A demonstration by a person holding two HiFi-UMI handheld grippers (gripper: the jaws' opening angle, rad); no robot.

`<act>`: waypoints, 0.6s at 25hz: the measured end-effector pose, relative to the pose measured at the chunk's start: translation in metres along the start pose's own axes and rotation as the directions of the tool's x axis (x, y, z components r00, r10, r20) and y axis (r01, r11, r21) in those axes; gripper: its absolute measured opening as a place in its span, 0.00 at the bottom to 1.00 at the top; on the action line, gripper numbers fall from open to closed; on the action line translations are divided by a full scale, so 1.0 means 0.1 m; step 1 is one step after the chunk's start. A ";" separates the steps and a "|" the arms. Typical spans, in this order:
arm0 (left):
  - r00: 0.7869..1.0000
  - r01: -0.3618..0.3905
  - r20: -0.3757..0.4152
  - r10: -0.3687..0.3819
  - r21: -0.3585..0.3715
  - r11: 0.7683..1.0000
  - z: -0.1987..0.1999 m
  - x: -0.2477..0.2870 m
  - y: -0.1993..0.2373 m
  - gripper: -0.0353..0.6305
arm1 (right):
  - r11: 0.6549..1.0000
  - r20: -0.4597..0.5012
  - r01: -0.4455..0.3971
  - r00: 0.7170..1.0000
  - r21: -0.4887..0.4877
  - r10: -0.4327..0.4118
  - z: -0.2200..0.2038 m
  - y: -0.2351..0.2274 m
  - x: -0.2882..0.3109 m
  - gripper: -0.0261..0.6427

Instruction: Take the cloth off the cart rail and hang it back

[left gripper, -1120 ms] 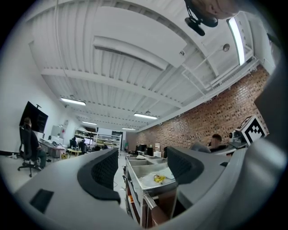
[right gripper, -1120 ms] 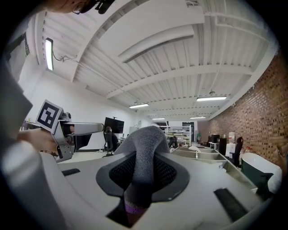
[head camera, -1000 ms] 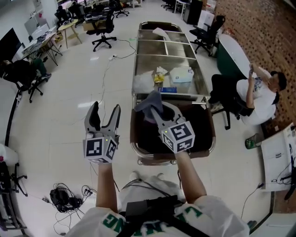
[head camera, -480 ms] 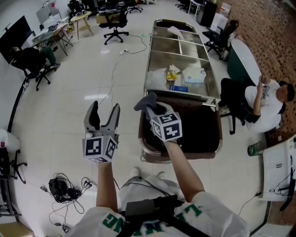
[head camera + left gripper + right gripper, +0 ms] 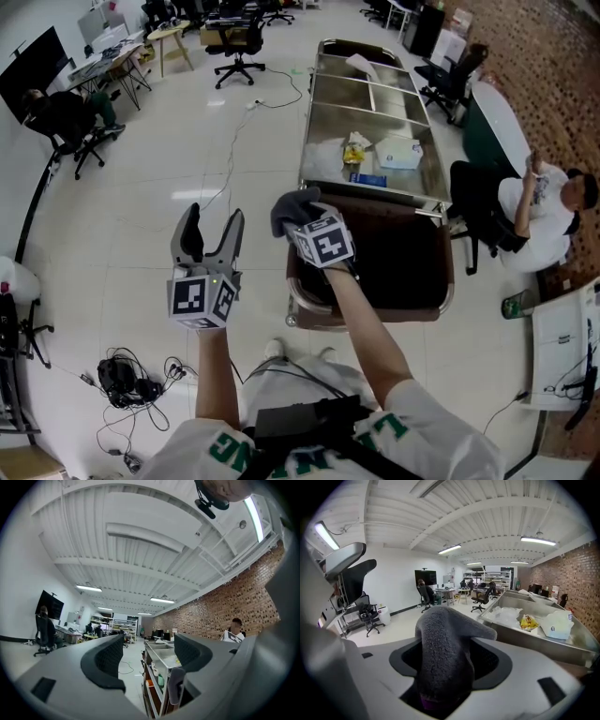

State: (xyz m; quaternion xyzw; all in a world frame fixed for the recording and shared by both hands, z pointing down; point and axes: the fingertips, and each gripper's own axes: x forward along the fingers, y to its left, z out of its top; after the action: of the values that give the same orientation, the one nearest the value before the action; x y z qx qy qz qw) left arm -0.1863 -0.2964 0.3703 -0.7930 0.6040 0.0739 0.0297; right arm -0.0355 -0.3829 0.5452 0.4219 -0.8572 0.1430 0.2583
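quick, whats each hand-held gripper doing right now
Left hand-held gripper: open, nothing between its jaws.
Right hand-held gripper: jaws have just been opening and now stand apart, with the grey cloth draped between them.

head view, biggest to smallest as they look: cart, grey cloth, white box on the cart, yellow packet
1. cart
2. grey cloth and white box: about alike, and the cloth is nearer the camera, so no ranking between them
3. yellow packet
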 end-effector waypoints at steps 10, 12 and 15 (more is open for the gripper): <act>1.000 0.012 0.004 -0.012 -0.001 1.000 0.02 0.05 0.02 0.56 | 0.997 0.055 -0.062 0.997 0.044 0.059 0.01 0.06 -0.20 0.53; 1.000 0.018 0.002 -0.018 -0.001 1.000 0.00 0.06 0.01 0.56 | 0.996 0.070 -0.078 0.995 0.051 0.075 0.00 0.09 -0.24 0.53; 1.000 0.030 0.000 -0.030 -0.001 1.000 -0.02 0.09 -0.02 0.56 | 0.994 0.081 -0.097 0.992 0.042 0.093 -0.02 0.15 -0.29 0.53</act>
State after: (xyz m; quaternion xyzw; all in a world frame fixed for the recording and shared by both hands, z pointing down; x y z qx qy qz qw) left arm -0.1819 -0.3046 0.3705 -0.8020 0.5920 0.0739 0.0304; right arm -0.0317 -0.3542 0.5304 0.3917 -0.8823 0.1582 0.2074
